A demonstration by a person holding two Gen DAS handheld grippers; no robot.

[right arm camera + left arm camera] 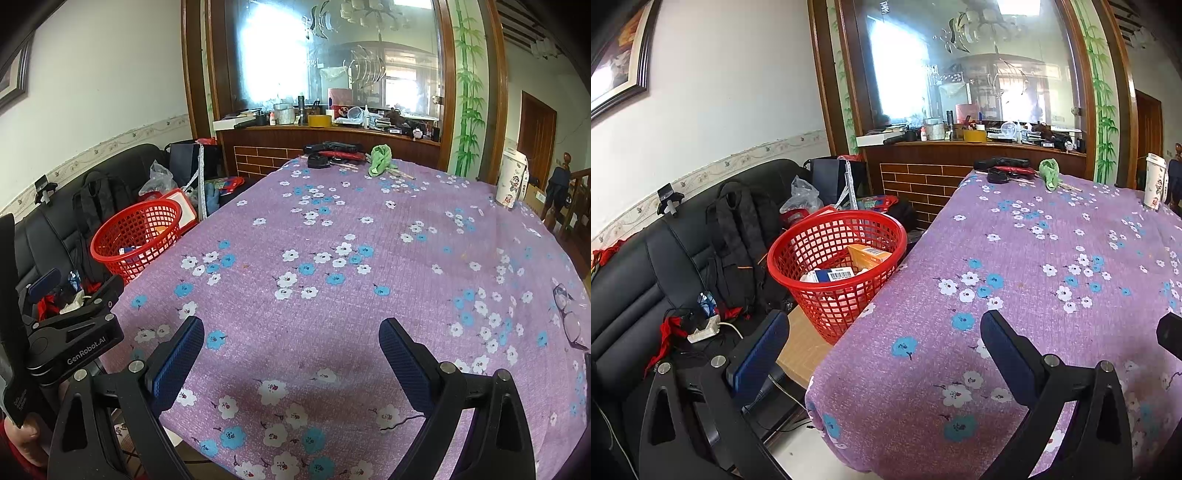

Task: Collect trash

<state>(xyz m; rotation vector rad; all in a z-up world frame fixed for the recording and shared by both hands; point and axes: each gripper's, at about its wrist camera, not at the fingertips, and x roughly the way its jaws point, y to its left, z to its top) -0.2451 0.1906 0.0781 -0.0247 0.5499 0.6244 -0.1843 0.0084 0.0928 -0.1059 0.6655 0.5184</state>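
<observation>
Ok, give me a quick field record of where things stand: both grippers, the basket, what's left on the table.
left gripper: open, empty, at the table's near-left edge
right gripper: open, empty, over the tablecloth
red basket: beside the table, holds boxes
floral tablecloth: bare in the middle
far end: green cloth, dark items
right side: paper cup, eyeglasses
</observation>
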